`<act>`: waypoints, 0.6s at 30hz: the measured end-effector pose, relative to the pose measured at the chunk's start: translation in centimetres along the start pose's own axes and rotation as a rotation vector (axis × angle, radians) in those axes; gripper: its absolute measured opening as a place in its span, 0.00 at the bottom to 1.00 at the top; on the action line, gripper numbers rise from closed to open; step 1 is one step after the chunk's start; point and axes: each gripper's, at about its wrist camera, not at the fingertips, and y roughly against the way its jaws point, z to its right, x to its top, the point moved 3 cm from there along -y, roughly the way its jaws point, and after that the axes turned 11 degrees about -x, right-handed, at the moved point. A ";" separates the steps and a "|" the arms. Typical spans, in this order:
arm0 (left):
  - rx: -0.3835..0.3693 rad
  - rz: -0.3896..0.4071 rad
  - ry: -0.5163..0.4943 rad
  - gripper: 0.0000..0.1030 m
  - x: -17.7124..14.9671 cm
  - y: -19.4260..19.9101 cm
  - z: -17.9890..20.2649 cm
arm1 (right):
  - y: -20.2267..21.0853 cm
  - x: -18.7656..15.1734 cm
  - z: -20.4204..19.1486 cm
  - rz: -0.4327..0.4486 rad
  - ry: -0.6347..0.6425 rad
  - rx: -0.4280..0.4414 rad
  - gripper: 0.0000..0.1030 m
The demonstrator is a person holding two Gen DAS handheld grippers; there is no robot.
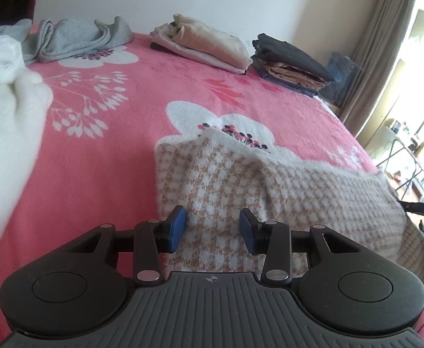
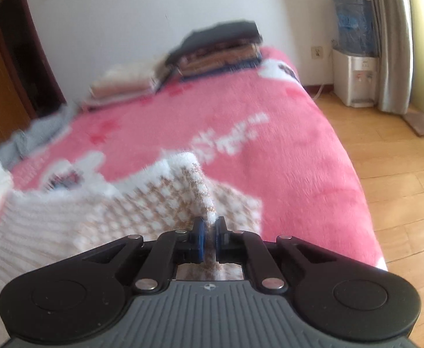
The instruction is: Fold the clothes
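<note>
- The step in hand looks like a sleeve or side fold on the checked sweater (image 2: 142,211), which lies spread on the pink blanket (image 2: 284,150).
- The right gripper (image 2: 208,236) has its pads clamped on a raised ridge of the sweater's edge, directly ahead of it.
- The left gripper (image 1: 212,230) hovers with jaws apart over the knit; the cloth lies below and between the pads (image 1: 177,226), and they do not pinch it.
- Next, I judge, the right one should carry its pinched edge across the body while the left closes on or pins its own side.
- Folded stacks (image 1: 290,61) sit far ahead, well apart.
</note>
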 end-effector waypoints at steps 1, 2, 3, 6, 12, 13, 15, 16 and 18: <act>-0.001 0.000 -0.005 0.39 0.0 -0.1 0.1 | 0.0 -0.1 0.2 0.000 -0.027 0.002 0.06; -0.002 0.001 -0.008 0.39 0.1 -0.1 0.2 | 0.6 0.0 0.3 0.013 -0.051 -0.001 0.06; -0.004 0.001 -0.012 0.39 0.1 -0.1 0.3 | 1.5 0.1 0.2 0.038 -0.044 -0.005 0.06; -0.008 0.006 -0.014 0.39 0.0 -0.3 0.3 | 2.0 0.1 0.3 0.048 -0.018 -0.022 0.07; 0.010 0.019 -0.009 0.39 0.2 -0.8 0.5 | -0.1 -0.5 0.4 0.013 0.005 -0.040 0.12; 0.010 0.025 -0.007 0.39 0.3 -0.4 0.6 | 0.2 -0.4 0.4 0.012 0.001 -0.041 0.16; 0.017 0.049 0.000 0.39 0.5 0.7 0.7 | 2.3 -0.1 1.1 0.030 -0.025 -0.059 0.36; 0.021 0.067 -0.003 0.39 0.6 1.3 0.9 | 3.4 0.0 1.5 0.046 -0.035 -0.069 0.36; 0.018 0.101 -0.024 0.39 1.0 2.1 1.5 | 5.6 0.2 1.7 0.095 -0.018 -0.089 0.35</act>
